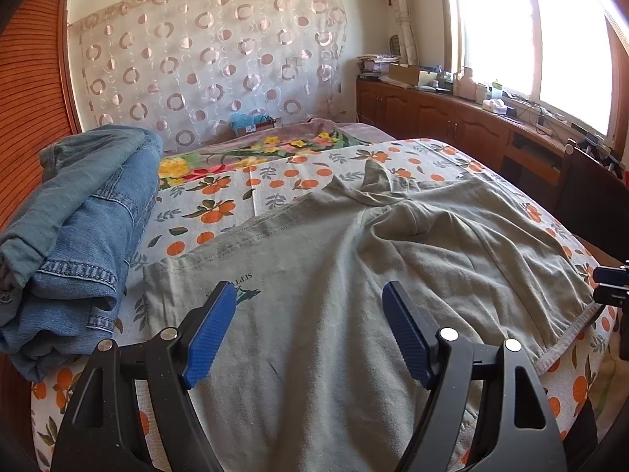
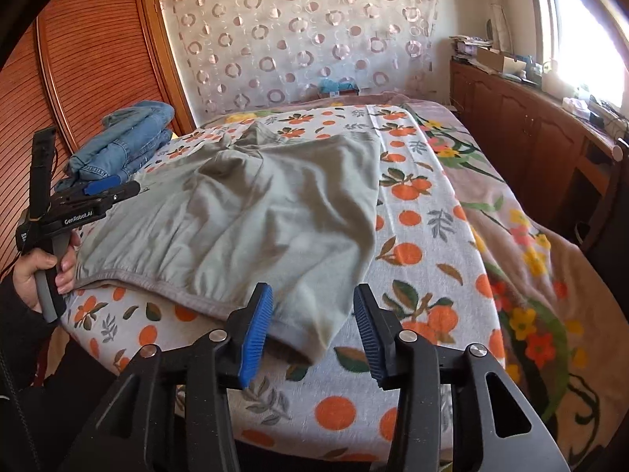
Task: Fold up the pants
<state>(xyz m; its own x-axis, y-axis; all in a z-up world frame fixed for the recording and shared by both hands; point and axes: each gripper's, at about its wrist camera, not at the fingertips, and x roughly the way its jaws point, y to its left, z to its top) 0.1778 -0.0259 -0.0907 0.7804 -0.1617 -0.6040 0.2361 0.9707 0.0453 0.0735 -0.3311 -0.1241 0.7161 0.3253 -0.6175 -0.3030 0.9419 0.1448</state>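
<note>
**A:** ok so where are the pants in this one?

**B:** the grey-green pants [image 1: 314,244] lie spread on the bed [image 2: 416,236], on the orange-print cover, filling the middle of the left wrist view. Waistband runs along the near edge at lower right there. In the right wrist view one corner of them hangs toward the bottom centre of the frame, a bit rumpled.

**A:** and the claws?

**B:** left claw [image 1: 310,310] is spread wide at the bottom of its frame, hovering over the cloth with nothing pinched. You can see it from the side at the left edge of the other view, with the person's hand [image 2: 43,267] on the handle.

**A:** right one?

**B:** right claw [image 2: 312,310] is parted about halfway, at the bottom centre of its frame. The corner of the pants sits between the blue pads, but they don't press on it, so no grip.

**A:** anything else on the bed?

**B:** folded jeans [image 1: 78,228] stacked at the left of the frame, beside the pants.
</note>
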